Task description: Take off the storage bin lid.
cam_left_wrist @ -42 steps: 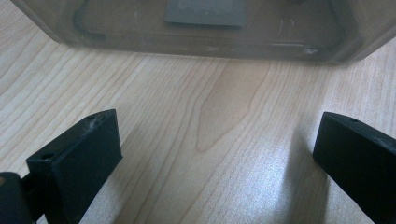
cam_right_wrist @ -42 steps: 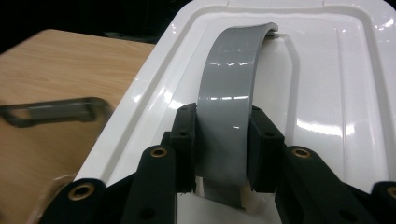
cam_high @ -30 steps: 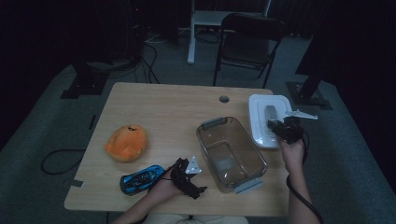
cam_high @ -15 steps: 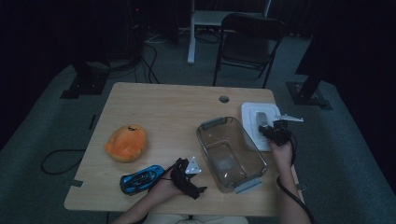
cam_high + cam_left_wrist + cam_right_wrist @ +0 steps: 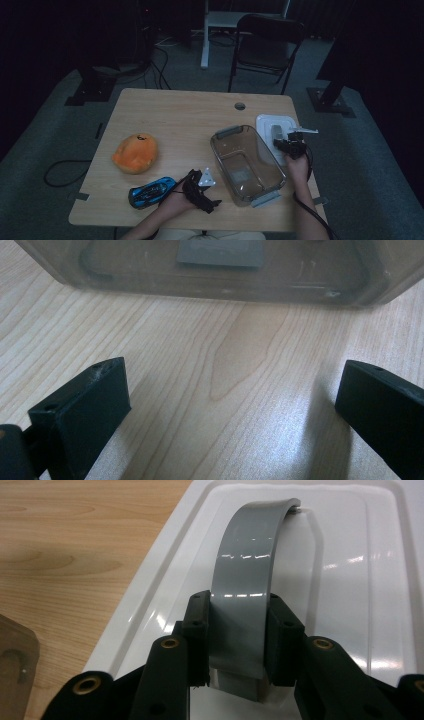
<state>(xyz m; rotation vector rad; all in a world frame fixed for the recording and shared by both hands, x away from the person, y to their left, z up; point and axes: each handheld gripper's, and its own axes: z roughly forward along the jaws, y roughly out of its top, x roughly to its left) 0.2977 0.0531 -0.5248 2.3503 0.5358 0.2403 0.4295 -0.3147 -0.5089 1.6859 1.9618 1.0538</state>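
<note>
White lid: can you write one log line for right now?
right gripper: shut on grey handle | white plastic lid: on table | left gripper: open

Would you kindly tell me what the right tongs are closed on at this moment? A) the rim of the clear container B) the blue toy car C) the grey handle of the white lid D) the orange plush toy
C: in the right gripper view the right tongs pinch the arched grey handle of the white lid, which lies on the table.
</note>
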